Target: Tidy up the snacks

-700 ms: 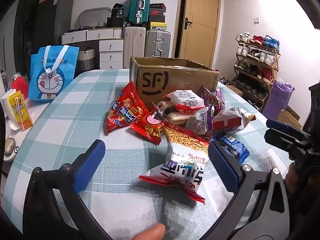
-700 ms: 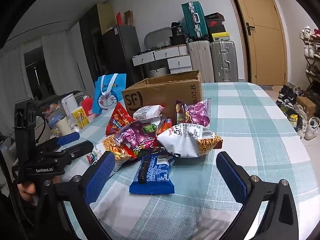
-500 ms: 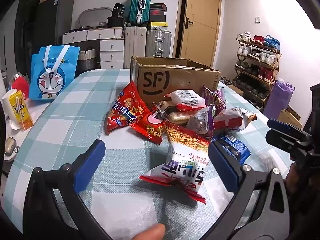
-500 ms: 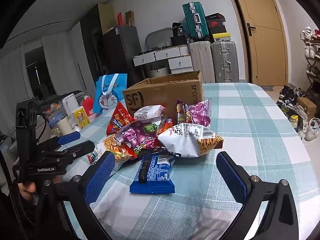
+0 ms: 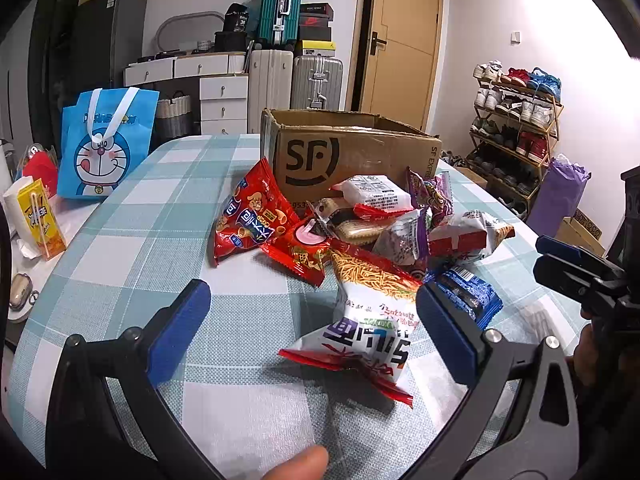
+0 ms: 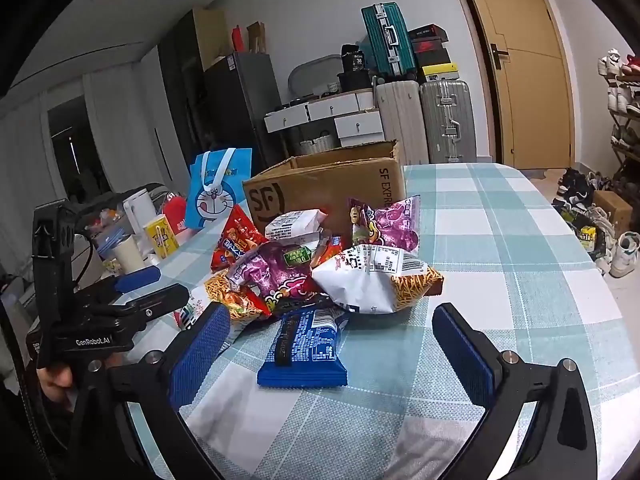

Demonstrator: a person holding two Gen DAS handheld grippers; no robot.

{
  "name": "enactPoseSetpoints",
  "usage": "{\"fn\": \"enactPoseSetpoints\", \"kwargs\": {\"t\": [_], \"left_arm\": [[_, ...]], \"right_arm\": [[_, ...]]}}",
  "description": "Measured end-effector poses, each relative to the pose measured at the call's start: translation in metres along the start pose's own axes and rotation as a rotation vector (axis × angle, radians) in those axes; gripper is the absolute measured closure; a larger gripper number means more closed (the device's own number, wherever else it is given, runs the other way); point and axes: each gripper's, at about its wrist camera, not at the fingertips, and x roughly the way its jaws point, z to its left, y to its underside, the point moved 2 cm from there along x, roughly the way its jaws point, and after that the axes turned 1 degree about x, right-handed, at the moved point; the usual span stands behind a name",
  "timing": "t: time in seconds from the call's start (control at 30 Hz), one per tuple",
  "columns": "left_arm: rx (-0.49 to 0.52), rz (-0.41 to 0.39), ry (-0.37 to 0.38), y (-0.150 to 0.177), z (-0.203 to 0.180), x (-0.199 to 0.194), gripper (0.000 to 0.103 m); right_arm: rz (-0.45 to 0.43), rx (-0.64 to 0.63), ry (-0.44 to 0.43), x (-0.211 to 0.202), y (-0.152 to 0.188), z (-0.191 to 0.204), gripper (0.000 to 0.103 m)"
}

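The left gripper [image 5: 308,320] hangs above the checked tablecloth [image 5: 132,240] with its blue pads spread wide and nothing between them touching either pad. The right gripper [image 6: 332,344] is likewise spread to its full width, clear of everything, over the near edge of the same table.

In the left wrist view, going left to right: a yellow drink carton [image 5: 40,220] stands at the table's far left edge, with a blue Doraemon bag [image 5: 106,144] upright behind it. Toward the middle lies a red snack bag [image 5: 252,216], tilted against the pile. Behind it the SF cardboard box [image 5: 352,156] stands open-topped. A white noodle-snack bag [image 5: 368,320] lies nearest the left gripper, its red crimped end toward the camera, partly between the line of the two pads but below them. Just beside it to the right, half hidden by the right pad, is a blue biscuit packet [image 5: 468,296]. Above that sit a purple bag [image 5: 432,196] and a white-and-red packet [image 5: 468,232].

In the right wrist view, the blue biscuit packet [image 6: 306,352] lies flat on the cloth between the spread pads, apart from both. Behind it the heap of snacks leans in front of the box, with a white bag of noodle sticks [image 6: 376,280] on its right side. The left gripper [image 6: 132,292] shows at the left edge, held in a hand [image 6: 56,380].
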Motion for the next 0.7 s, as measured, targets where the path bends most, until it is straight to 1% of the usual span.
{"fn": "enactPoseSetpoints", "kwargs": {"t": [0.7], "left_arm": [[0.001, 0.002, 0.001, 0.0007, 0.0005, 0.0005, 0.001]], "right_arm": [[0.001, -0.010, 0.005, -0.0007, 0.0008, 0.0013, 0.000]]}}
